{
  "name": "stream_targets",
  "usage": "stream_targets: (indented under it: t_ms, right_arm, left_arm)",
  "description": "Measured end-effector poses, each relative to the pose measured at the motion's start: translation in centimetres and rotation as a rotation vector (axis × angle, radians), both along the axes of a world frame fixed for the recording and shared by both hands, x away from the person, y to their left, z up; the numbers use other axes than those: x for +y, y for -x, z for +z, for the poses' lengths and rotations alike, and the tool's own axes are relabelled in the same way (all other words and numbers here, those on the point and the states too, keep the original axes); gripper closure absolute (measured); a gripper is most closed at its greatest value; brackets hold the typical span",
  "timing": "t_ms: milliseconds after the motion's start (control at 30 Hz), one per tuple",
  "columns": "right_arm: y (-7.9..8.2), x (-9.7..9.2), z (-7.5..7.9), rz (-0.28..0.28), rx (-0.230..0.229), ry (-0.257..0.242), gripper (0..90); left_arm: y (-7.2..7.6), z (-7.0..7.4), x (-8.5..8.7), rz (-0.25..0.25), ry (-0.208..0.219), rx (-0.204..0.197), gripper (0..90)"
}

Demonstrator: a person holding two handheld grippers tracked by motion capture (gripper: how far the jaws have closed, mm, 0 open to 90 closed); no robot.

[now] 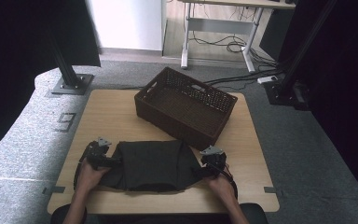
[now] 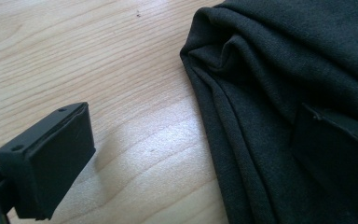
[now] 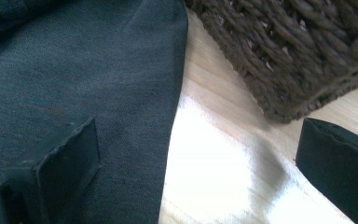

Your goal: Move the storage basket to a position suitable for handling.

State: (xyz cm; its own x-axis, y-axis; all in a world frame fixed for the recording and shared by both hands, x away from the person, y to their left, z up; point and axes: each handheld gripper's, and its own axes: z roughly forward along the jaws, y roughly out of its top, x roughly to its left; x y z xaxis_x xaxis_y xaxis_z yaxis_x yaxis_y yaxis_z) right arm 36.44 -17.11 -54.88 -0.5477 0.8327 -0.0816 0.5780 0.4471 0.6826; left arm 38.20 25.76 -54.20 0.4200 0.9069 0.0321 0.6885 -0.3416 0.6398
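Fingers of both grippers stood apart, gripping nothing. From the high view, the left gripper (image 1: 114, 161) sat at the left edge of a dark folded garment (image 1: 154, 164) and the right gripper (image 1: 201, 169) at its right edge; the garment lay flat near the front edge of the tabletop (image 1: 107, 112), with a brown woven basket (image 1: 186, 106) empty behind it toward the far right corner. Through the left gripper view, one pad (image 2: 51, 158) hovered over bare wood while the other rested over the garment's (image 2: 279, 93) bunched, layered edge. Through the right gripper view, one pad (image 3: 70, 158) lay over smooth cloth (image 3: 74, 74) and the other hung over the wood just beside the basket's (image 3: 289, 51) corner. Judging by this, the folding looked largely done; grasping the bundle and lifting it into the basket seemed left.
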Motion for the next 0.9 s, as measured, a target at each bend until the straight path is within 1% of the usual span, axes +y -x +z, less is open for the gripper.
stream_targets:
  t_ms: [333,600,700,900]
  right_arm:
    - [0.9,-1.4,-0.1,-0.024,0.04,-0.039,0.0]
    - [1.8,-3.1,-0.2,-0.038,0.058,-0.055,0.0]
    - [2.3,-3.6,-0.2,-0.04,0.062,-0.056,0.0]
    - [3.3,-4.5,-0.2,-0.037,0.069,-0.053,0.0]
  left_arm:
    - [0.5,0.0,-1.2,-0.029,0.01,0.016,0.0]
    - [1.2,-0.1,-2.3,-0.062,0.027,0.034,0.1]
    - [1.4,0.0,-2.7,-0.069,0.025,0.039,0.1]
    - [2.5,0.2,-3.8,-0.105,-0.003,0.036,0.5]
